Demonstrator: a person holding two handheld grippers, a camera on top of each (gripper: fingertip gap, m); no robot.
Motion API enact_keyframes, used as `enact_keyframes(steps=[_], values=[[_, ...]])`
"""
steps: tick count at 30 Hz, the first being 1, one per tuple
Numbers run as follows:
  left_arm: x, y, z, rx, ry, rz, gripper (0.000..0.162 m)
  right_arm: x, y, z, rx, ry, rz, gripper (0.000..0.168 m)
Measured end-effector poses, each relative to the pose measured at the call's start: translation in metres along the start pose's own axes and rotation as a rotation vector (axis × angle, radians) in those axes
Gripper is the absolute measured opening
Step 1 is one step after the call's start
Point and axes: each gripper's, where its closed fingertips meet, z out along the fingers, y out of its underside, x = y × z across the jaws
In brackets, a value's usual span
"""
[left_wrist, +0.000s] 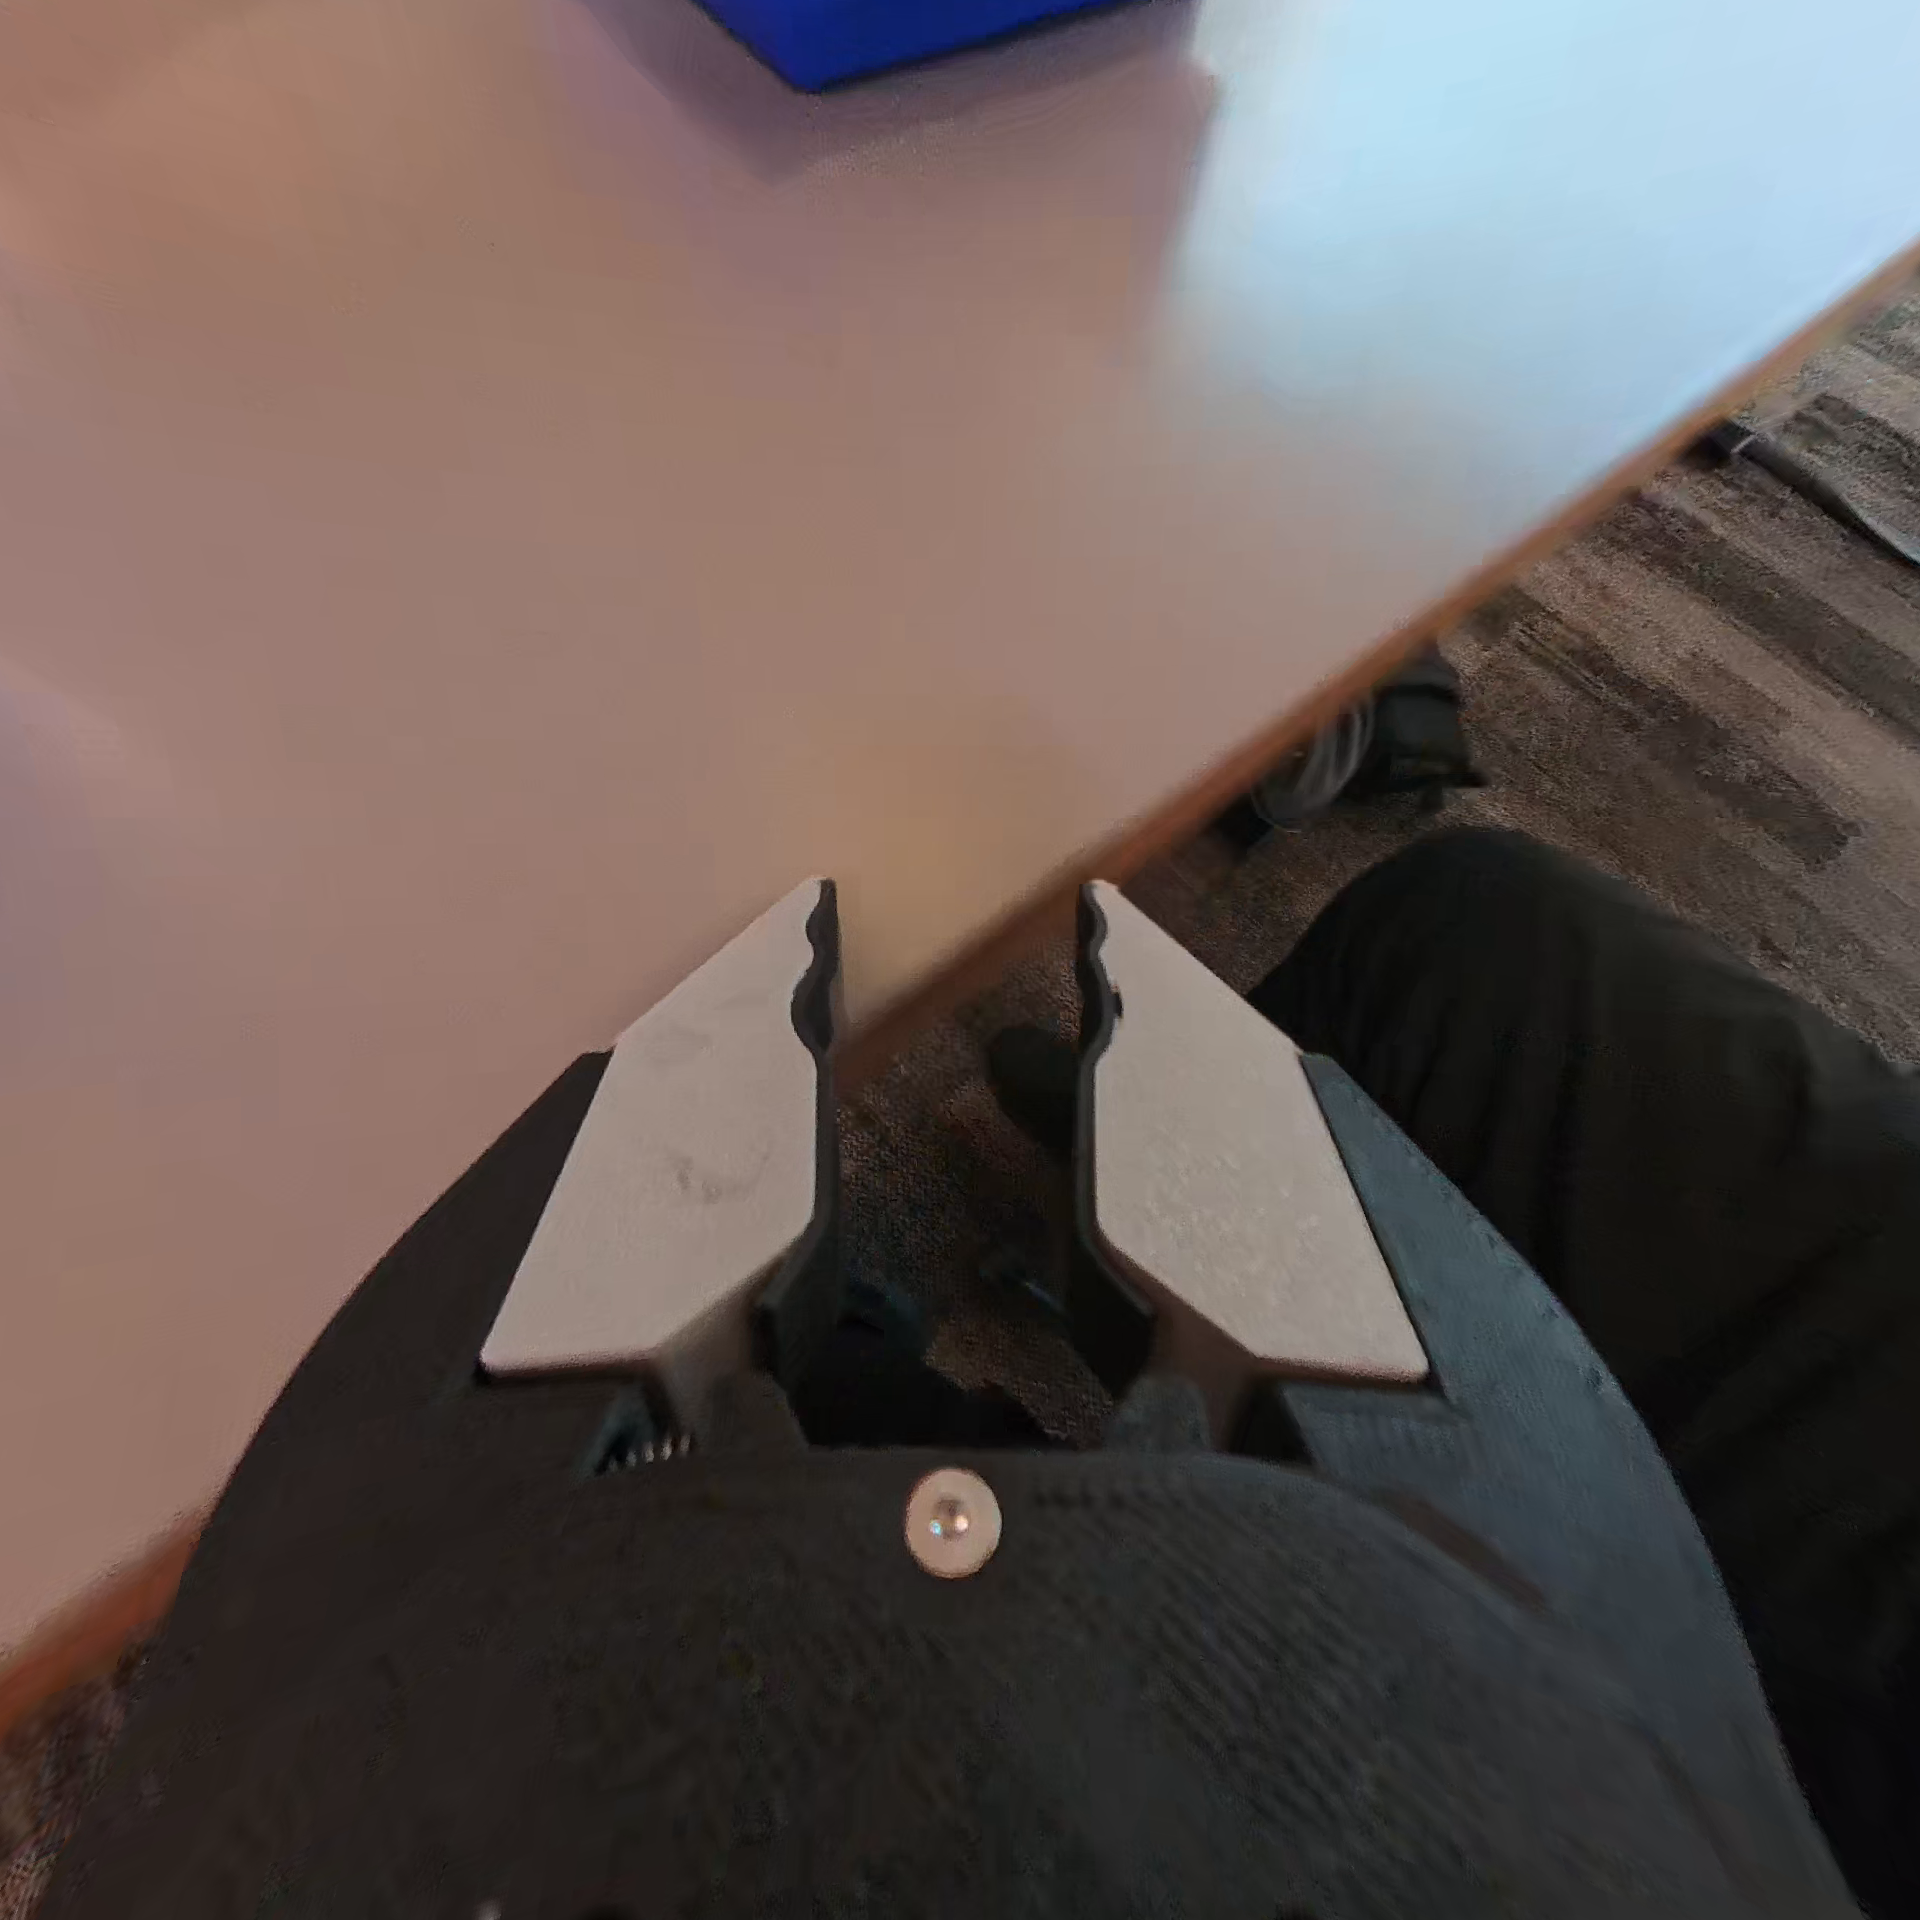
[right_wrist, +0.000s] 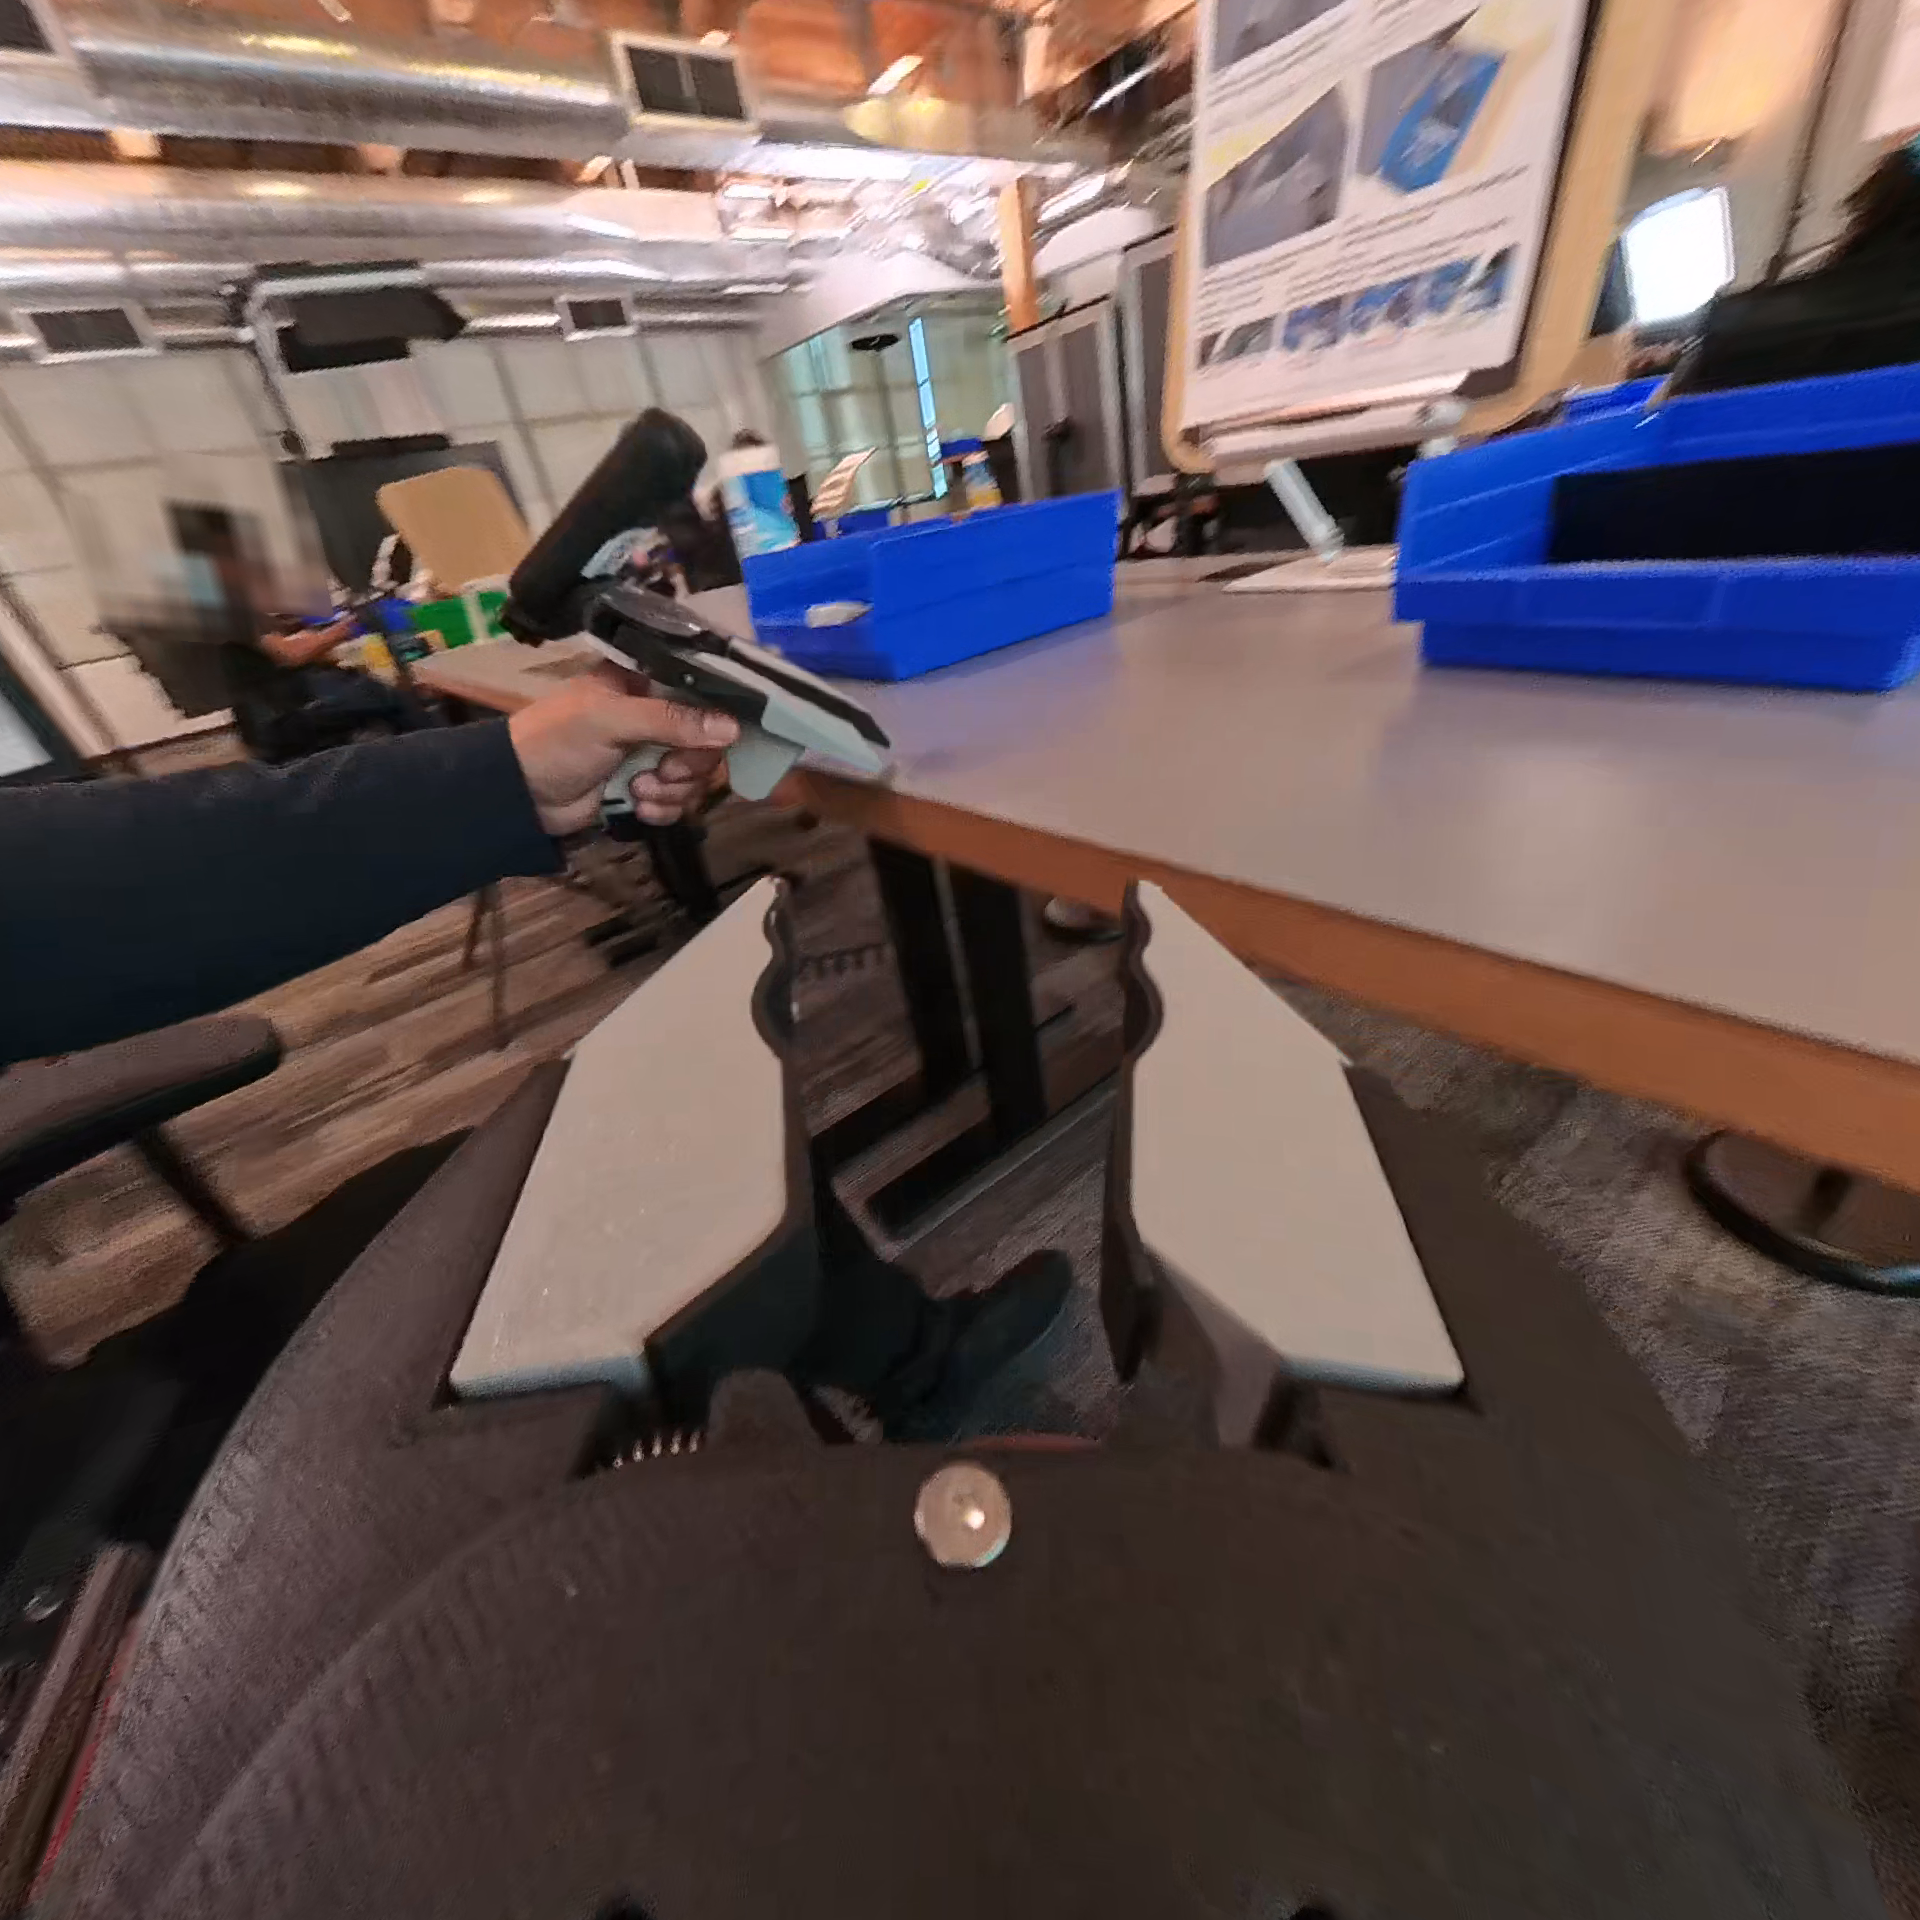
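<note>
Both the left gripper (left_wrist: 956, 899) and the right gripper (right_wrist: 954, 896) are spread and hold nothing at the table (left_wrist: 520, 571) edge, blue bins (right_wrist: 935, 582) well beyond.

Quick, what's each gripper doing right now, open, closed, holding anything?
Left gripper: open, empty, at the table edge.
Right gripper: open, empty, below the table edge.

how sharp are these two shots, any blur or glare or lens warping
Left wrist view: the left claw is fairly crisp, the table smeared, with pale glare at top right. Right wrist view: the right claw is sharp, the blue bins and poster blurred, edges bent by the wide lens.
</note>
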Motion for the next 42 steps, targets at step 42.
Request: enact_keyframes(steps=[42], values=[[0.247,0.09,-0.079,0.173,0.304,0.075,0.057,-0.067,0.05,-0.122,-0.186,-0.033,-0.07,0.07]])
